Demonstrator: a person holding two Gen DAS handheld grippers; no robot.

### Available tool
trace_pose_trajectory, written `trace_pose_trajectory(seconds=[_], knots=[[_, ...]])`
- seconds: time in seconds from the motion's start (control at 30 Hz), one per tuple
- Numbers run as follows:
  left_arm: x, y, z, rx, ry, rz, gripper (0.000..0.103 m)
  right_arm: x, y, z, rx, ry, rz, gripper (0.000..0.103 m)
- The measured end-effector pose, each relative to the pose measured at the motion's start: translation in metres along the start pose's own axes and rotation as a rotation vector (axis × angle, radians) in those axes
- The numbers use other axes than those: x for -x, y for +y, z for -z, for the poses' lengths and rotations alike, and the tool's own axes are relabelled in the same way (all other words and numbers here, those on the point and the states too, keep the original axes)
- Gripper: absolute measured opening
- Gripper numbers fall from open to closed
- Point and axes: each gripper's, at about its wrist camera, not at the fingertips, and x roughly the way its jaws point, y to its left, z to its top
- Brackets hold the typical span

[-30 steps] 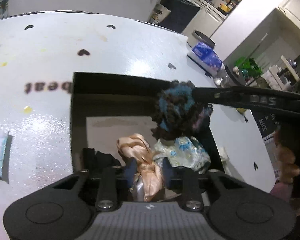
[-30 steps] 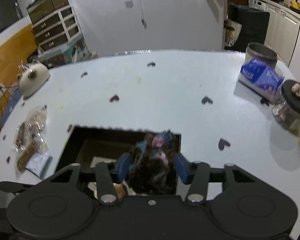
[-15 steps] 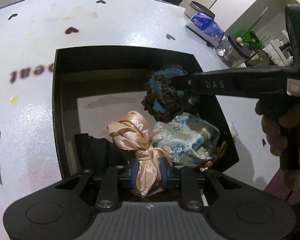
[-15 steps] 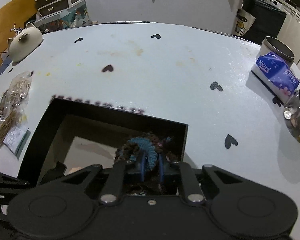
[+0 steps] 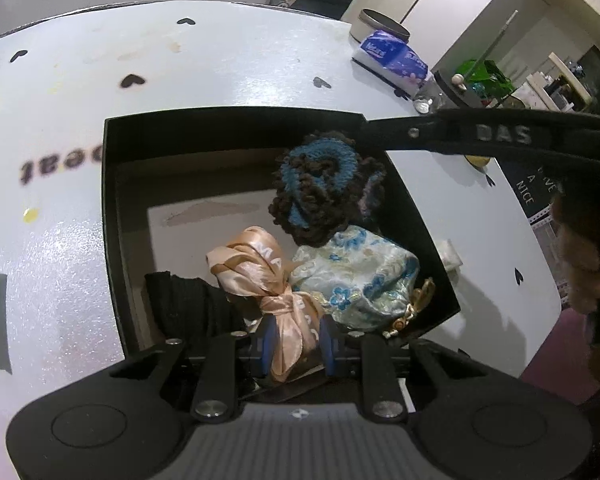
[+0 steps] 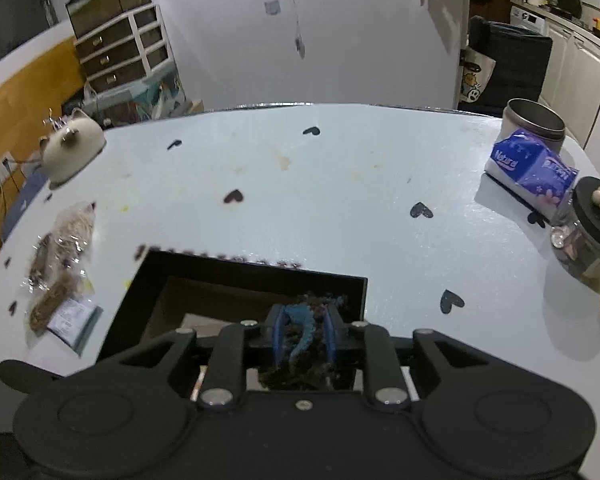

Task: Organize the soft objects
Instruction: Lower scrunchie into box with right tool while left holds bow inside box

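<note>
Right now, in the left wrist view, your left fingers are pinching the peach satin ribbon, lying straight ahead inside the black box beside the floral pouch. From the right wrist view, your right fingers are easing slightly wider yet are clasping the crocheted yarn piece, hanging over the box's far right corner, so your right hand is nearer the free floor.

Between the left gripper's blue pads sat a peach satin ribbon with pale lettering. Just beyond it lay a pale pouch patterned with blue flowers, and a crocheted scrunchie in dark brown and teal. The box around them was black, its floor pale. The tabletop ahead was white with black hearts, and the tissue pack purple and white.
</note>
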Motion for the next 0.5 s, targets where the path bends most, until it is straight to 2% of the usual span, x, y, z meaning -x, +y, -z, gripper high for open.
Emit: trace_pose_trajectory(seconds=[0.13, 0.3, 0.5], knots=[[-0.005, 0.001, -0.004, 0.005, -0.005, -0.025, 0.034, 0.015, -0.002, 0.008, -0.019, -0.022, -0.001, 0.023], [-0.021, 0.003, -0.009, 0.01, 0.022, -0.011, 0.026, 0.029, -0.002, 0.018, -0.036, -0.035, 0.009, 0.024], [-0.02, -0.002, -0.004, -0.014, 0.059, -0.005, 0.024, 0.04, -0.003, 0.031, -0.047, -0.033, 0.002, 0.024]])
